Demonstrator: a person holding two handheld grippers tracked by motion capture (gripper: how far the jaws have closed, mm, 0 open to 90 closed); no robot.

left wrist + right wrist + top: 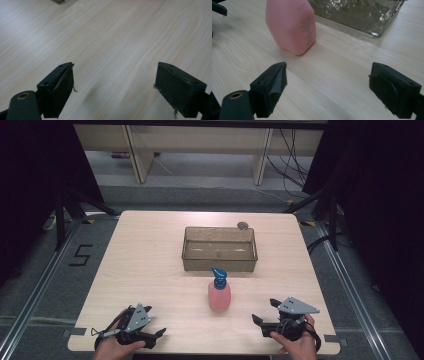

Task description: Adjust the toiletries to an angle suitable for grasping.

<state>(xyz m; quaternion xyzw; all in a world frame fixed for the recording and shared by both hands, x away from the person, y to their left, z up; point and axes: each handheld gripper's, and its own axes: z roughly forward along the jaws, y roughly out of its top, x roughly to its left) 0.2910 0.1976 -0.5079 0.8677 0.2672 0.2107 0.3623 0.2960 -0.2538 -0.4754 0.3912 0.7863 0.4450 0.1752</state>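
bottom of the high view: left gripper (159,334) low left, right gripper (262,315) low right, both with jaws spread wide and nothing between them. pink bottle (219,292) stands upright mid-frame, blue pump on top, long axis vertical, up and left of the right gripper and looking a little closer to it; in the right gripper view it sits upper left, ahead of the jaws. beyond it, close by, the clear bin (220,266); a small round thing (243,225) at its far corner.
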